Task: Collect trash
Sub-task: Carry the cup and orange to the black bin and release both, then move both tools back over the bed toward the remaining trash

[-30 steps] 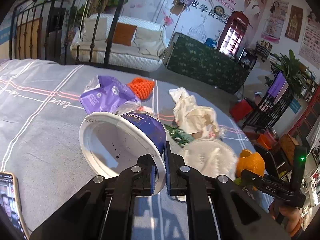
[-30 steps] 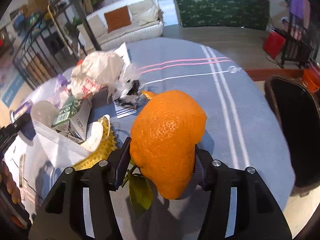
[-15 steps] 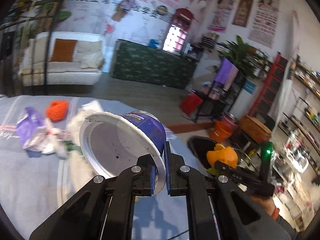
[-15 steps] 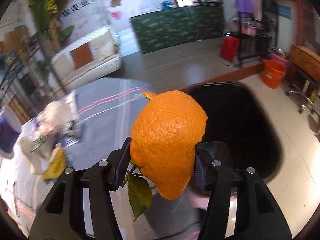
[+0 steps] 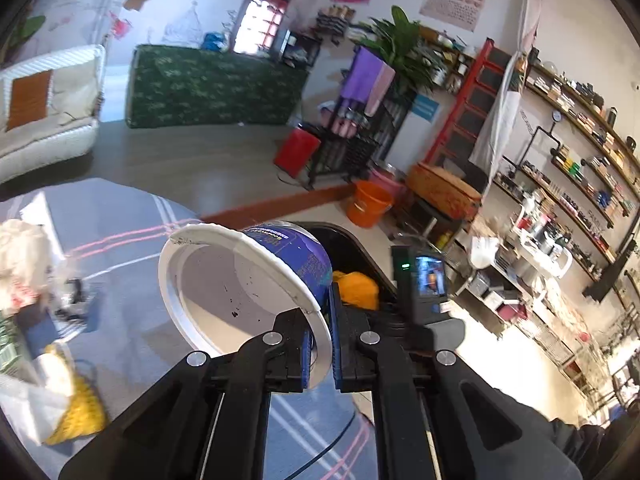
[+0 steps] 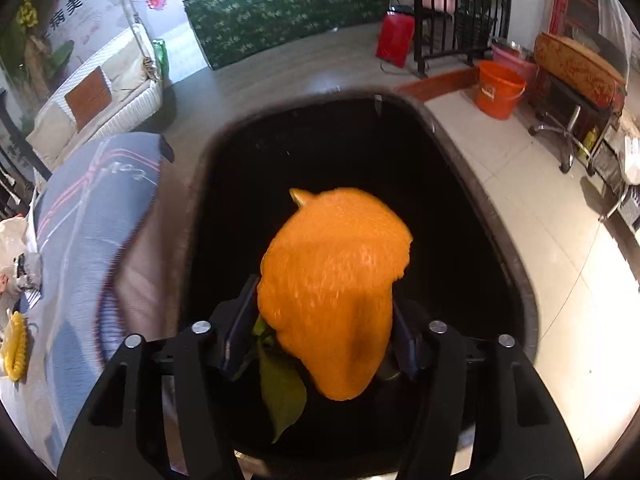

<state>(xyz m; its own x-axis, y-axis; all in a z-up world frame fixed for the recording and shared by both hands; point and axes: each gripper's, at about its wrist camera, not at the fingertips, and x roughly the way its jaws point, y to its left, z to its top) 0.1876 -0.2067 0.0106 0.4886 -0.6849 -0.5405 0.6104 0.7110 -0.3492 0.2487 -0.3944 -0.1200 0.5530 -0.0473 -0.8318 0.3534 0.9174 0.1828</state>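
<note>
Currently, 2 items: bumpy orange citrus fruit w/ green leaf (image 6: 332,292) between right gripper (image 6: 320,344) jaws, now opening, above black plastic bin (image 6: 520,280); release centred. Left gripper (image 5: 320,344) clamped on white-rimmed blue paper cup (image 5: 248,288) by bin's edge; drop next.

Orange peel (image 6: 332,280): large, bright orange, pebbled skin with a green leaf (image 6: 282,392) hanging below; blurred, directly above the dark mouth of the black bin (image 6: 520,272).
Paper bowl (image 5: 240,284): white inside with dark specks, blue printed outside; empty, tipped on its side, rim pinched, held above the grey striped tablecloth (image 5: 120,240) beside the bin.
</note>
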